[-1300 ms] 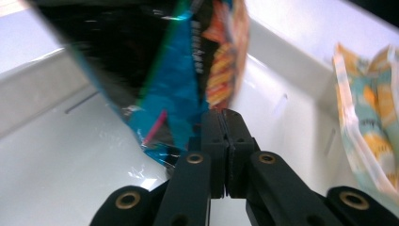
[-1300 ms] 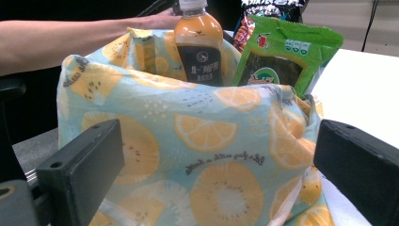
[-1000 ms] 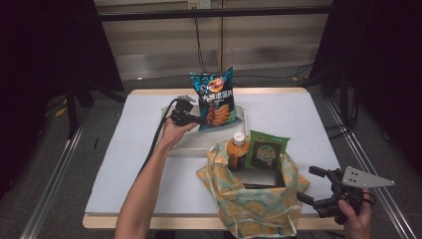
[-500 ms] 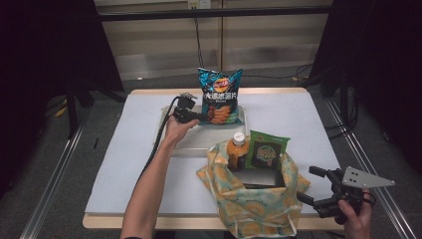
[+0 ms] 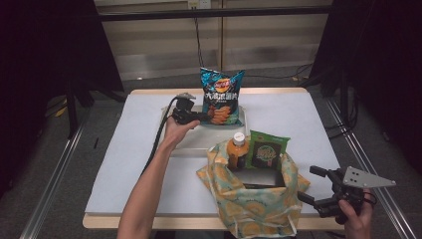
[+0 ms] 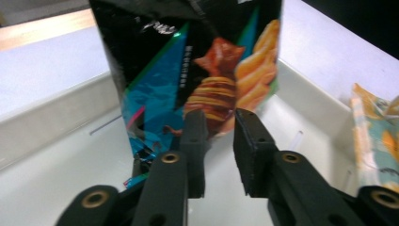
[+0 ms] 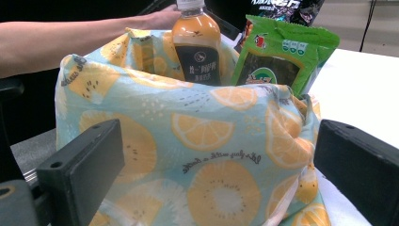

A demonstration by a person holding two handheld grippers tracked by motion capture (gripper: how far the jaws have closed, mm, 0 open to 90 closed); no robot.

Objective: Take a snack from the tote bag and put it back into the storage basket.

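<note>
Left tool [image 6: 214, 136] just opening off the chip bag [image 6: 197, 70] standing in the tray [image 6: 56, 117], right tool [image 7: 211, 179] wide apart by the tote [image 7: 197, 155].

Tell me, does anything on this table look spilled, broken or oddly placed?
Nothing stands out. The chip bag stands upright in the white tray, and the juice bottle and green packet sit upright in the lemon-print bag. Nothing spilled.

left gripper [image 5: 201, 117] jaws just opening, right gripper [image 5: 311, 184] wide
</note>
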